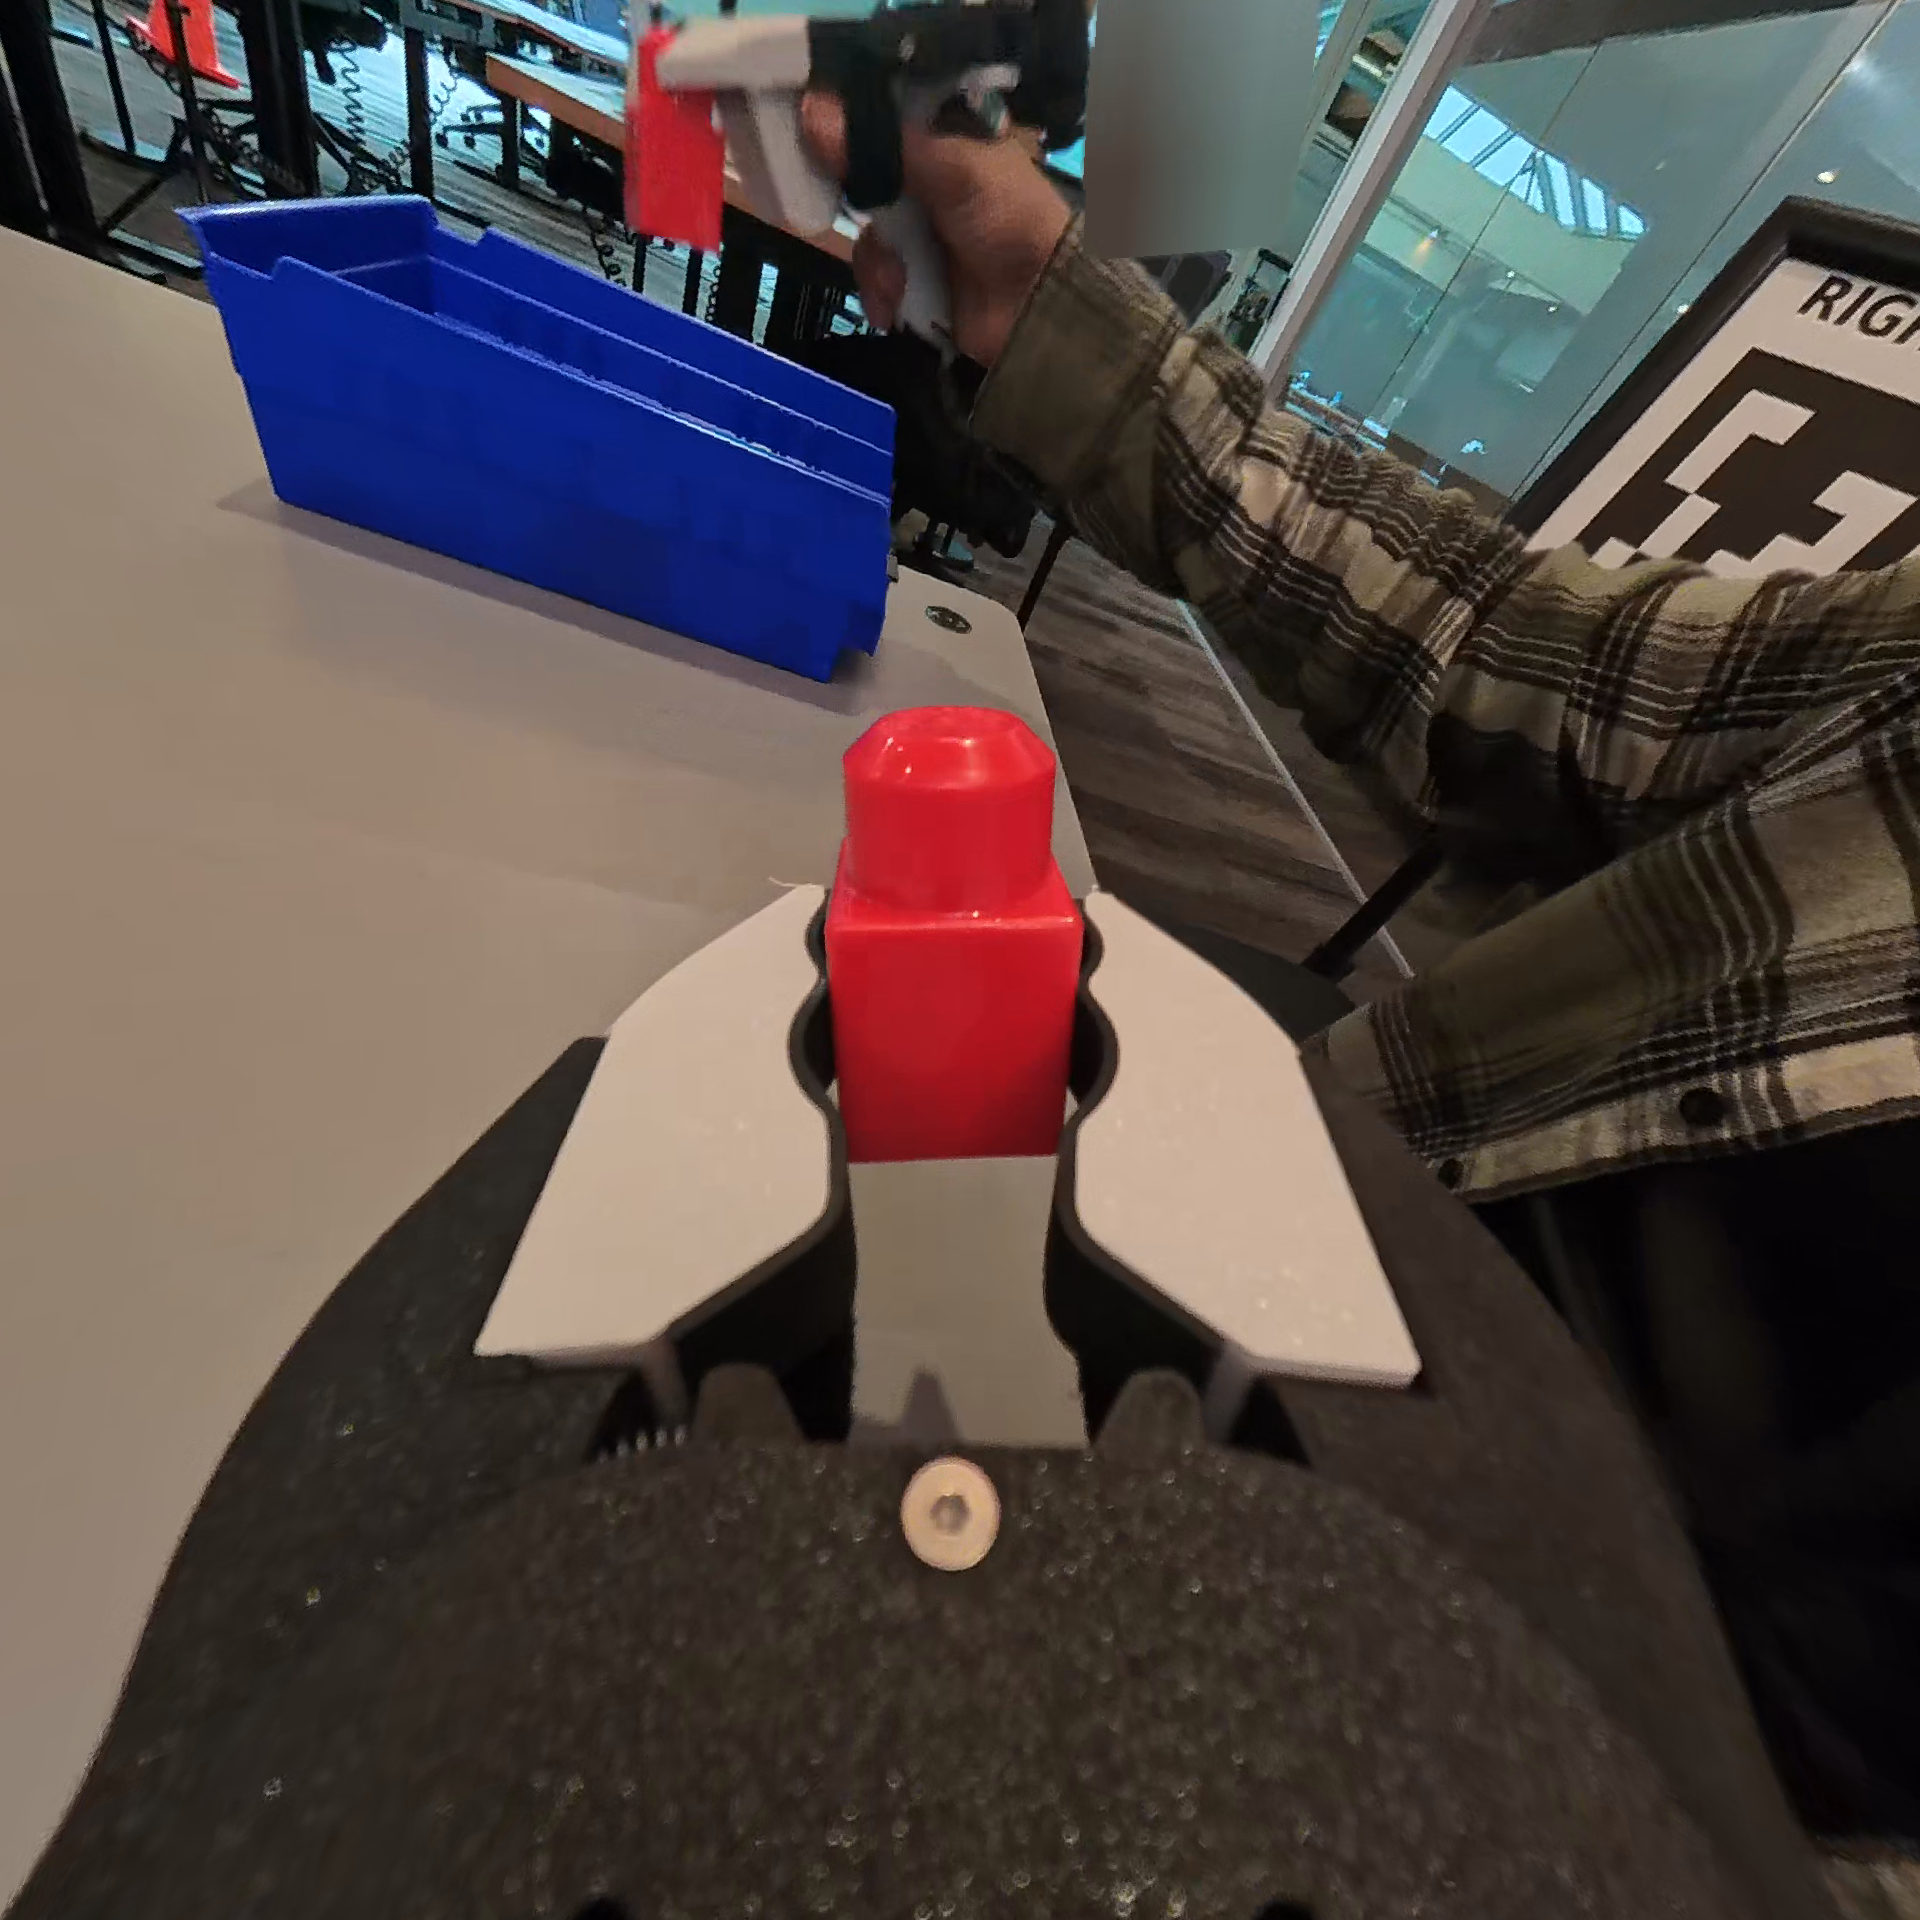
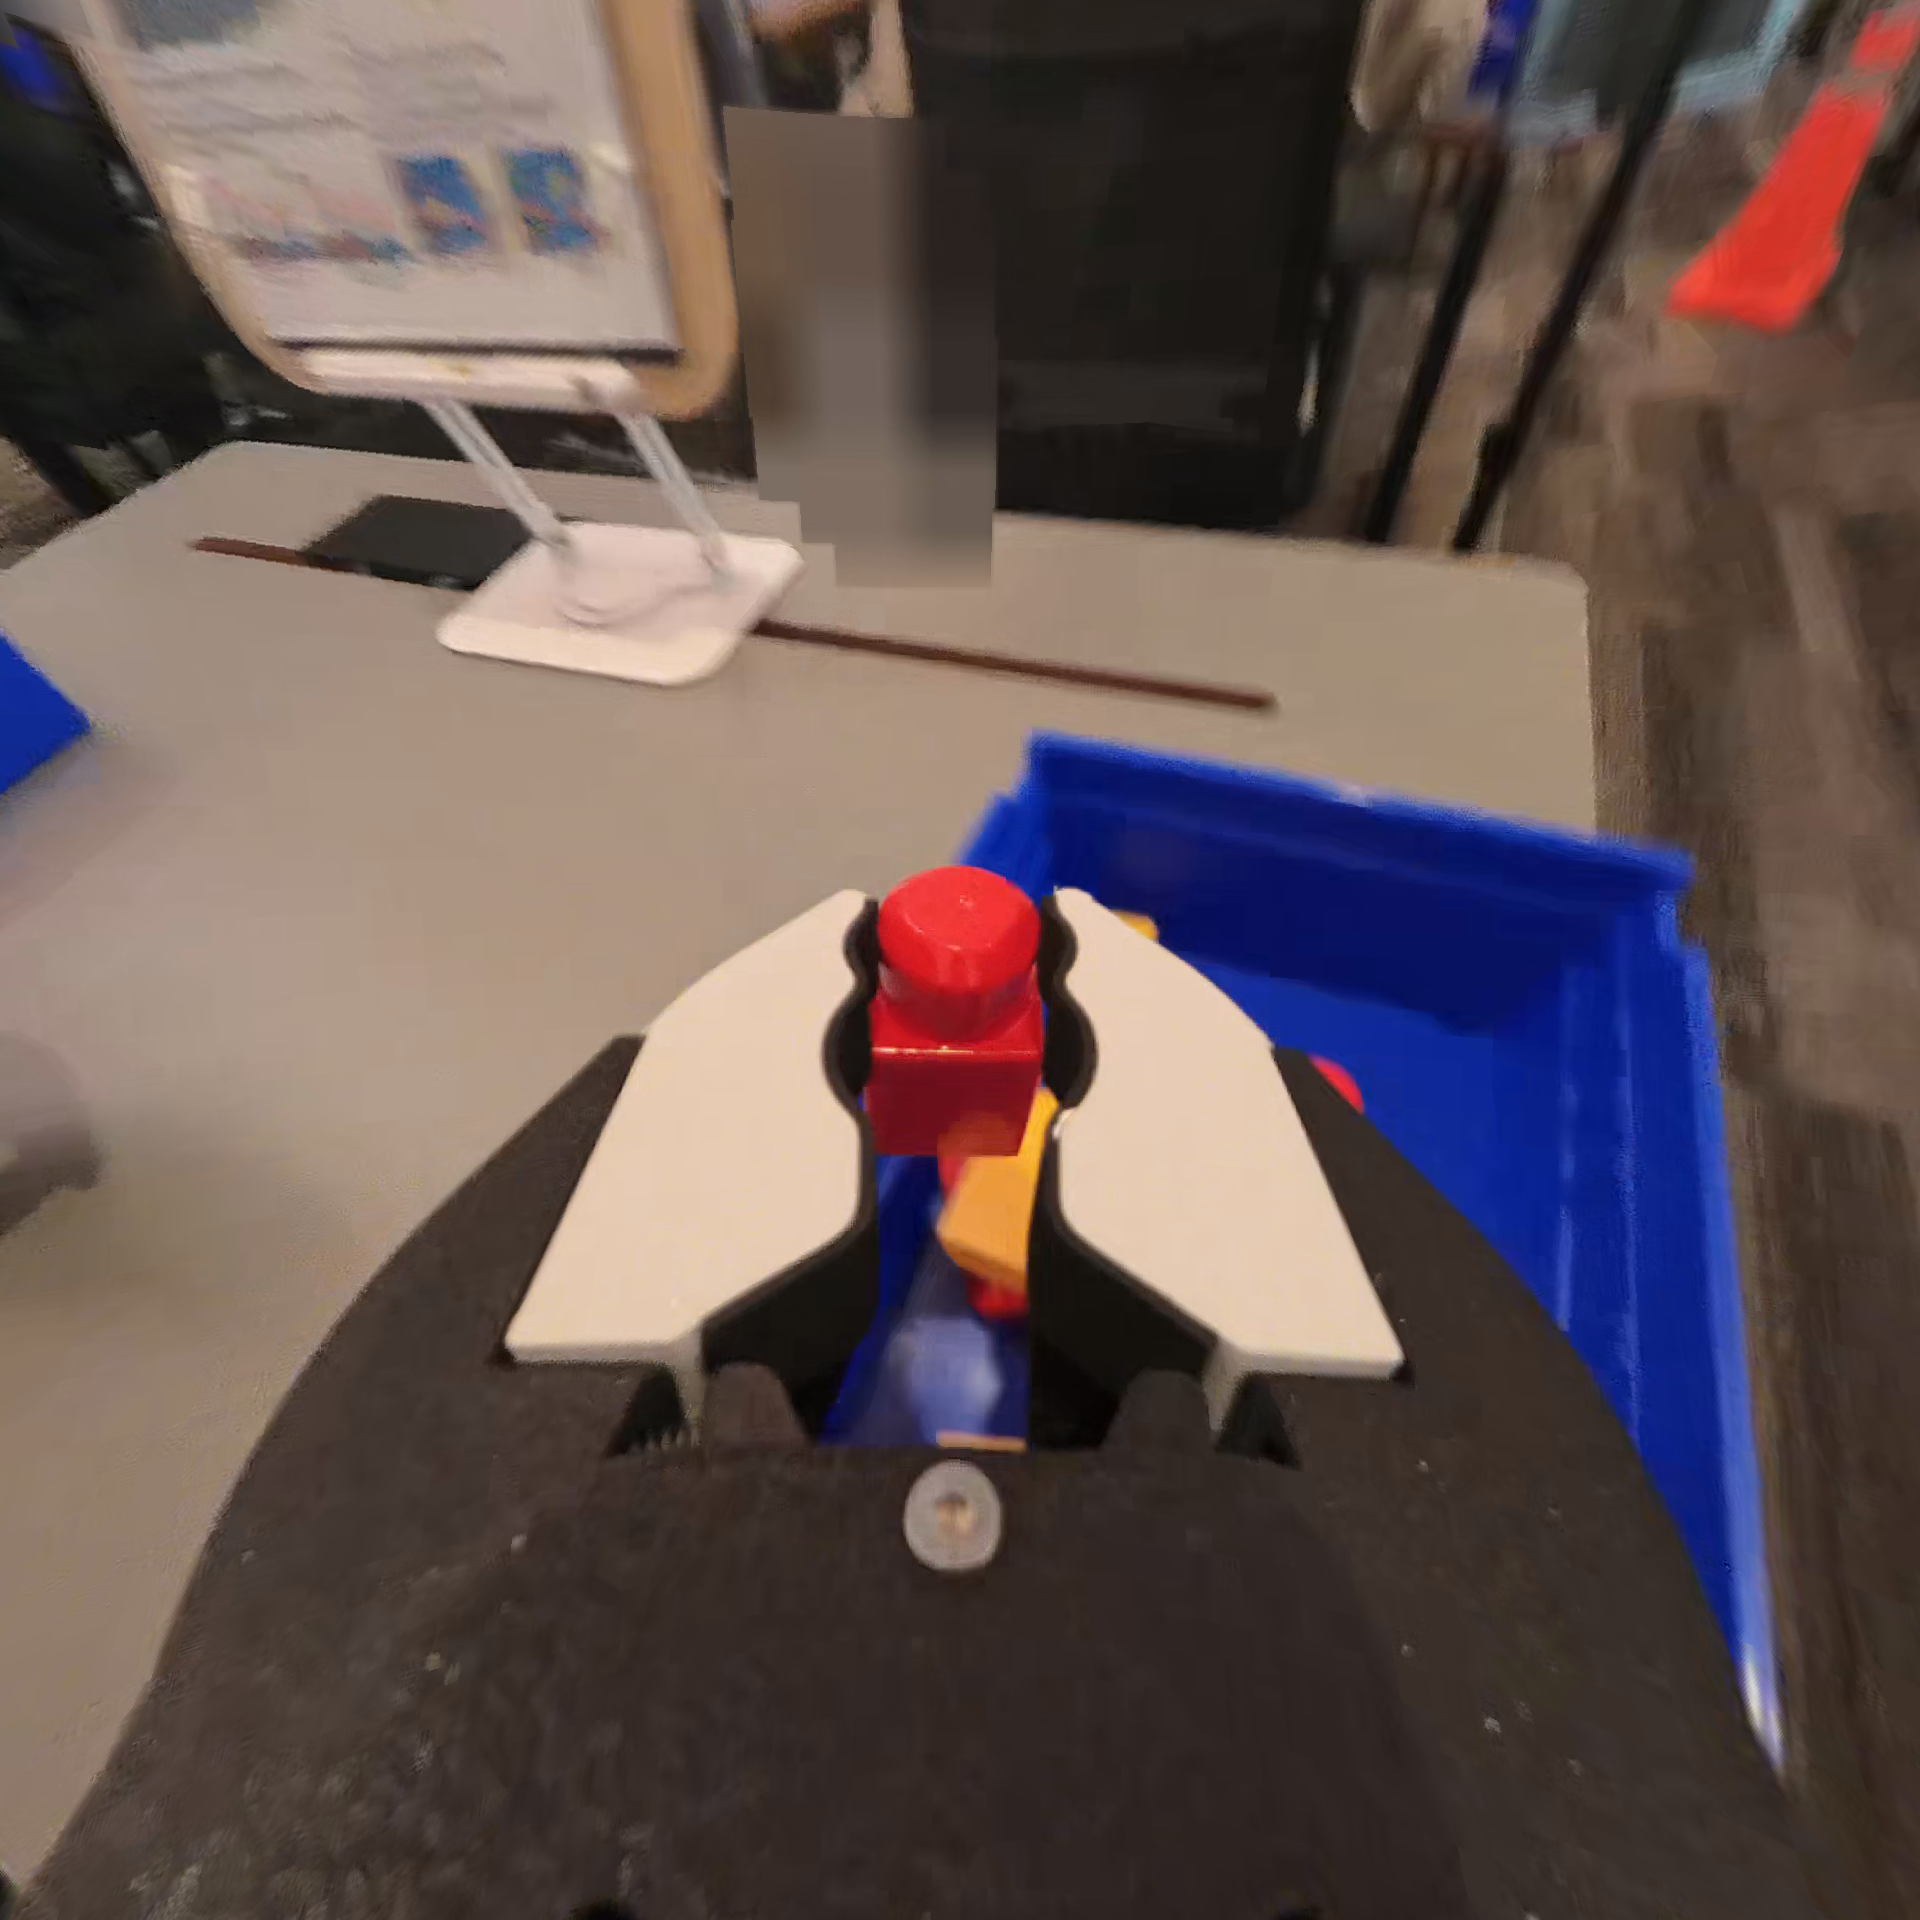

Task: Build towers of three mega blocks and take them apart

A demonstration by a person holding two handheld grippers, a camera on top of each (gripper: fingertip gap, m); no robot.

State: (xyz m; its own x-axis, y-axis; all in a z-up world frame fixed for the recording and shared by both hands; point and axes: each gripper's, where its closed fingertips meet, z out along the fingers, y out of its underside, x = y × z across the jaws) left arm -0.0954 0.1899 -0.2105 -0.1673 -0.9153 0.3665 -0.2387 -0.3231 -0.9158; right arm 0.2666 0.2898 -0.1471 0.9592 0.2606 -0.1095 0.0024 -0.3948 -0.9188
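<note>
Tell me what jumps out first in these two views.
Each tool grips a red block: the left tool holds one red block upright over the grey table, and the right tool holds another red block above a blue bin with orange and red blocks inside. In the left wrist view, the blue bin sits near the table's far edge, with a plaid-sleeved arm raised past it.

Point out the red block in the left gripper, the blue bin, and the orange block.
red block [image 1: 951, 1039], left wrist view, front face.
blue bin [image 1: 582, 499], left wrist view, side wall.
orange block [image 2: 992, 1216], right wrist view, visible side.
</note>
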